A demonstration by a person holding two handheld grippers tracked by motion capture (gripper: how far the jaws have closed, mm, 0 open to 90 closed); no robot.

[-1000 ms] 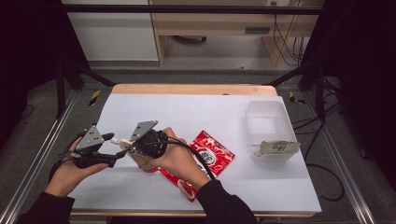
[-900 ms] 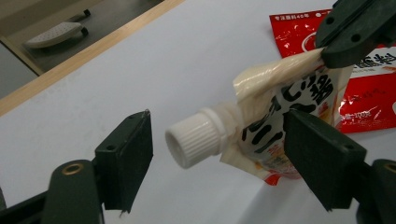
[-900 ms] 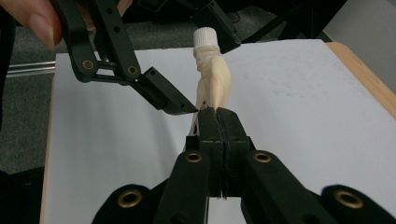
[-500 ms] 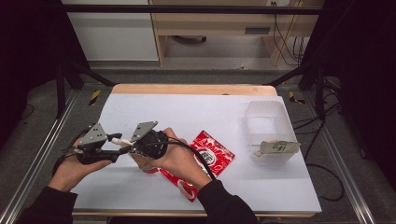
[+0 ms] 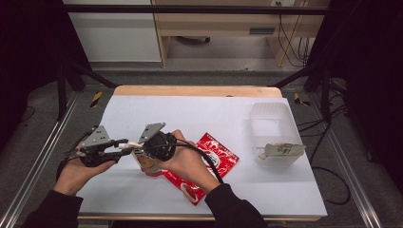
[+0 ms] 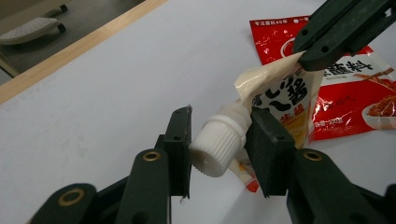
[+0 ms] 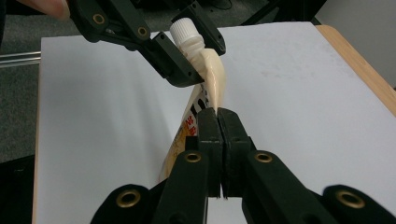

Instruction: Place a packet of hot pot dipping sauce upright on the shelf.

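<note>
A: Looking at the left gripper [image 6: 218, 144], what are its black fingers [image 6: 180, 140] doing?

B: They are standing on either side of the white ribbed screw cap [image 6: 217, 148] of the cream-coloured soft spouted sauce pouch with dark lettering [image 6: 280, 100]. They have just been closing, with the cap between them. One finger is lying against the cap's side; the other is sitting beside the cap's neck, and I cannot tell whether it is pressing yet.

A: And the right gripper [image 7: 218, 116]?

B: Its fingers are pressed together on the pouch's upper edge, pinching the cream film flat between them. In the left gripper view the same fingers are coming in from the top right and biting the pouch's corner.

A: Where is the pouch sitting?

B: It is being held up just above the white counter [image 5: 190, 114], near the front left, between the two grippers. In the high view the pouch [image 5: 145, 163] is showing under the right hand [image 5: 187, 159], with the cap pointing toward the left hand [image 5: 78, 171].

A: Anything else nearby?

B: A flat red glossy seasoning packet [image 5: 218, 154] is lying on the counter just beside the right hand, partly under the forearm. Well apart, at the right side, a clear plastic rectangular tub [image 5: 273, 133] is standing with a small pale packet [image 5: 283, 150] resting across its rim.
</note>
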